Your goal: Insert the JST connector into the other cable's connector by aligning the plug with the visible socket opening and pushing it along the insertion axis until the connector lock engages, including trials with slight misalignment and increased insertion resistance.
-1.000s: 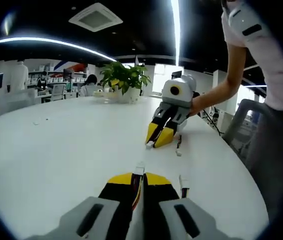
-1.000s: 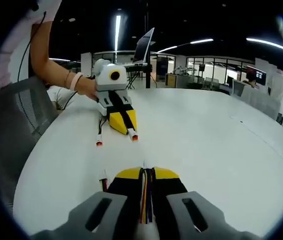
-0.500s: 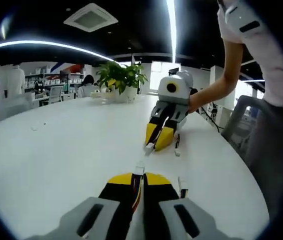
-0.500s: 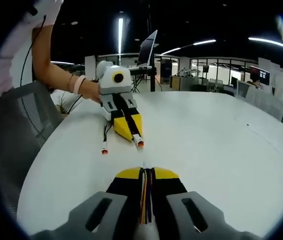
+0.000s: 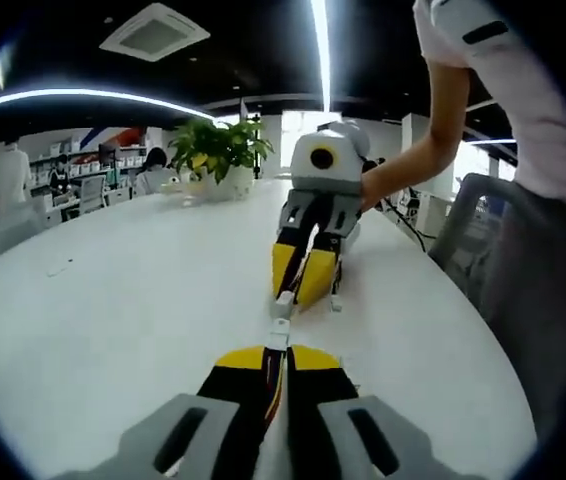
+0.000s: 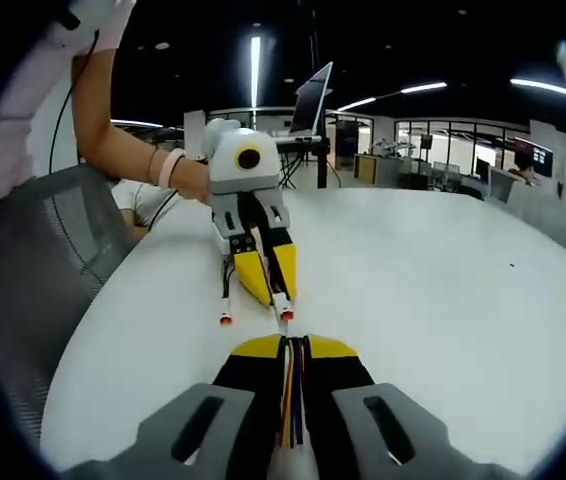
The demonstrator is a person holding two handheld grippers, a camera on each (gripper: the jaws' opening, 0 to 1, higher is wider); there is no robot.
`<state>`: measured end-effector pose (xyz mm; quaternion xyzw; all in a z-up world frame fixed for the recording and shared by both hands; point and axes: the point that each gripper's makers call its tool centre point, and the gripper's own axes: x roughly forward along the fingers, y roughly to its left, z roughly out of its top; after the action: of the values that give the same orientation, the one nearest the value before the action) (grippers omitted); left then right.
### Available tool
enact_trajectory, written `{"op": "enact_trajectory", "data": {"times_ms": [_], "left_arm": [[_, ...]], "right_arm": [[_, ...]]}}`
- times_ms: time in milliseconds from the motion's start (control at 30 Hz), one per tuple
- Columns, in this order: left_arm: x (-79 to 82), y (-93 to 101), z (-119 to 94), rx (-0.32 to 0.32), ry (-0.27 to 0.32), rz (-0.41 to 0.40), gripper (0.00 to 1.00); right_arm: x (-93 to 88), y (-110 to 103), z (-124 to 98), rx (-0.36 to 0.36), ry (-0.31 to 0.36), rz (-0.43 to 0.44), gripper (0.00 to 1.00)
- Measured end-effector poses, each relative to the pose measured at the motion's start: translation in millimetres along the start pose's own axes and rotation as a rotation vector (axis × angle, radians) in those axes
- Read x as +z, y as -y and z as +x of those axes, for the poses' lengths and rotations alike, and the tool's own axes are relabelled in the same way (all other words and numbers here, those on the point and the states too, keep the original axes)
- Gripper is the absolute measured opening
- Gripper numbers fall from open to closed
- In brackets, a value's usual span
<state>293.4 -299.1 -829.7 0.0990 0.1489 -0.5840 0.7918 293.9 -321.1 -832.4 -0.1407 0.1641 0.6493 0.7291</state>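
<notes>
jst connector halves sit nearly nose to nose above the white worktop, each at the end of a thin bundle of coloured wires pinched in a hand-held gripper. in the left gripper view, the left hand-held gripper has its yellow-tipped jaws closed tight on its cable, with the white connector poking out just past the tips. the right hand-held gripper comes in from ahead, also clamped down, and its own small white plug is just beside the left one, almost in line; whether they touch is too fine to tell. in the right gripper view, the right hand-held gripper grips its multicoloured wires, and the left hand-held gripper faces it with a red-tipped connector at its tips. a second loose lead with a red end hangs from the same gripper and lies on the worktop beside it.

these parts look very light, with small moulded plastic housings and limp, thin wires. the wires will probably buckle if pushed from far back, so hold each cable close behind the housing. the latch and pins seem delicate, so extra resistance likely calls for squaring up rather than force.

a potted plant stands at the far edge, and a person's forearm reaches in behind the right hand-held gripper.
</notes>
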Motion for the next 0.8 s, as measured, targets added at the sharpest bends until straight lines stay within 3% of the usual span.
{"op": "enact_trajectory", "data": {"times_ms": [800], "left_arm": [[-5.2, 2.4, 7.4, -0.022, -0.023, -0.006, 0.01]], "right_arm": [[-9.2, -7.6, 6.9, 0.049, -0.042, -0.033, 0.04]]}}
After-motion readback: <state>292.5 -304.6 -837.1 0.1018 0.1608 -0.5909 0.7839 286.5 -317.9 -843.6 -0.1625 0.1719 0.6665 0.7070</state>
